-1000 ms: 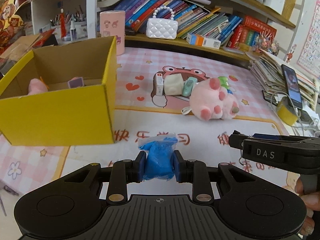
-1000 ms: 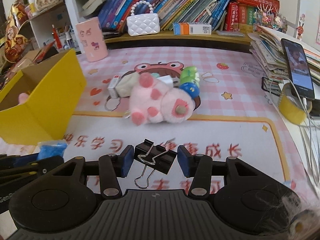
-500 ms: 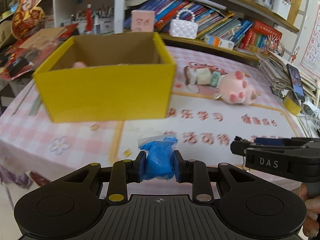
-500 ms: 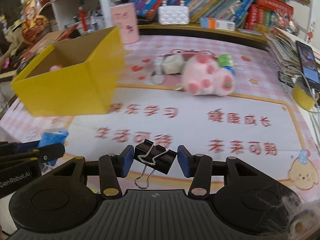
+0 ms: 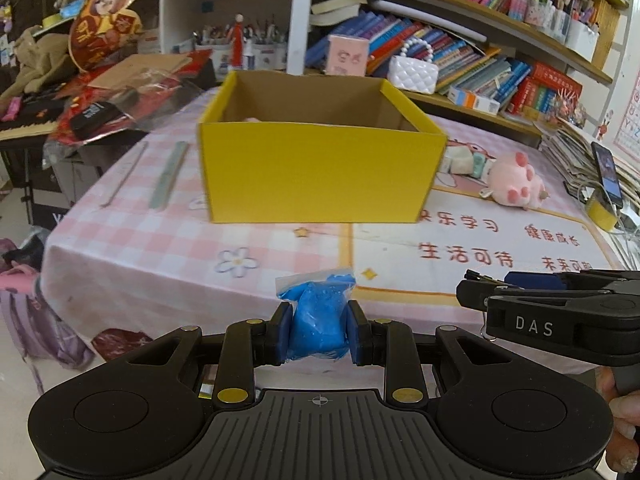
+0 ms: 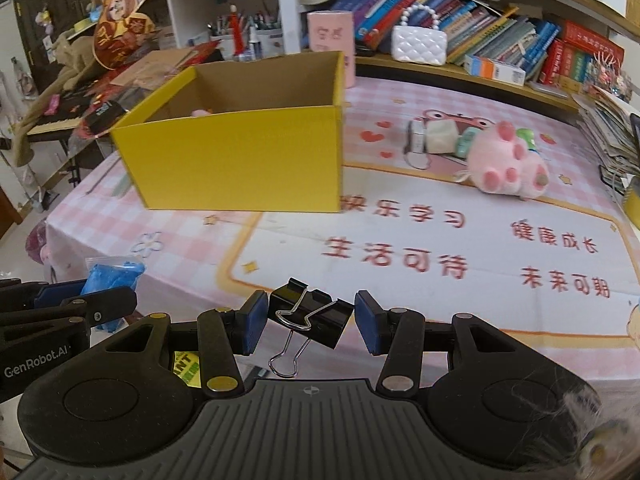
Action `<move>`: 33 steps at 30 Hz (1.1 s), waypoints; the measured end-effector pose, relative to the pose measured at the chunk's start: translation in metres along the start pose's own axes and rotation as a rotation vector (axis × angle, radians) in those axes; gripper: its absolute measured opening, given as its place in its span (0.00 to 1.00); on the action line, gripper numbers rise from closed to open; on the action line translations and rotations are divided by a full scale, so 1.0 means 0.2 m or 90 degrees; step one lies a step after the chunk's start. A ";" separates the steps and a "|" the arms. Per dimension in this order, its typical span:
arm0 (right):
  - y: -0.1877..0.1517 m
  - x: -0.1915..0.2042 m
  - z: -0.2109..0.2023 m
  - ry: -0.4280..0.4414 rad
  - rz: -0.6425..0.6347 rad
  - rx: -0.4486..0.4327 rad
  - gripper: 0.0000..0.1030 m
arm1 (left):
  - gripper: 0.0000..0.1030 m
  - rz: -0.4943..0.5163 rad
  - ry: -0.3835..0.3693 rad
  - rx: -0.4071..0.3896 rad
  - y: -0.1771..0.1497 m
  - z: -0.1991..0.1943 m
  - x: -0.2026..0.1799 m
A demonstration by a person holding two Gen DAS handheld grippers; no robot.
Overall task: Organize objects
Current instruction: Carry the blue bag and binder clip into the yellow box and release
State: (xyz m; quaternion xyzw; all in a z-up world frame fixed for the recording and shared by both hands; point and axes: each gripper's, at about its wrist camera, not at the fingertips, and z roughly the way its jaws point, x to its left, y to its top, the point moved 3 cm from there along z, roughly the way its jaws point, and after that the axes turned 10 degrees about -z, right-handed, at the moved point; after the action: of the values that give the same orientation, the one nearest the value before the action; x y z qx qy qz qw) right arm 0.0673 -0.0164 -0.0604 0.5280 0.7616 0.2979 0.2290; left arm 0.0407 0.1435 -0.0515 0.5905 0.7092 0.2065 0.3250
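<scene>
My left gripper (image 5: 318, 330) is shut on a blue bag of clay (image 5: 318, 320) and holds it in the air off the table's front edge. My right gripper (image 6: 308, 322) is shut on a black binder clip (image 6: 310, 316), also held in the air; it shows at the right of the left wrist view (image 5: 560, 304). A yellow cardboard box (image 5: 316, 172) stands open on the pink checked tablecloth ahead; something pink lies inside (image 6: 201, 112). The left gripper and blue bag show at lower left of the right wrist view (image 6: 112, 280).
A pink plush paw (image 6: 506, 168) and small items (image 6: 440, 140) lie right of the box. A phone (image 5: 606, 172) and stacked papers sit at the far right. Bookshelves (image 5: 460, 52) and a white purse (image 5: 414, 74) stand behind. Clutter lies left of the table.
Both grippers have pulled back and to the left, away from the table, still holding their objects. The yellow box now sits ahead in the middle of the left wrist view.
</scene>
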 end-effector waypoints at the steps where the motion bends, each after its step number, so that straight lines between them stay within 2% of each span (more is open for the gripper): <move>1: 0.00 0.03 -0.01 0.001 0.001 -0.002 0.43 | 0.26 0.000 0.001 -0.002 0.00 -0.01 0.02; 10: 0.03 0.23 -0.02 0.013 -0.002 -0.011 0.43 | 0.26 0.000 0.003 -0.030 0.00 -0.10 0.19; 19: 0.14 0.29 -0.03 0.009 -0.022 -0.043 0.44 | 0.26 -0.001 -0.020 -0.078 0.17 -0.12 0.21; 24: 0.31 0.22 0.01 0.000 -0.011 -0.080 0.44 | 0.26 0.011 -0.030 -0.116 0.35 -0.07 0.16; 33: 0.75 0.03 0.19 -0.020 -0.038 -0.159 0.44 | 0.26 0.034 -0.010 -0.171 0.71 0.13 0.08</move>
State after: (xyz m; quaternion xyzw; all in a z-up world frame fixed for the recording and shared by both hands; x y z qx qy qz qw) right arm 0.1906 0.0374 0.0169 0.4775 0.7302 0.3750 0.3134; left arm 0.1575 0.1870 0.0219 0.5622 0.6566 0.3036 0.4008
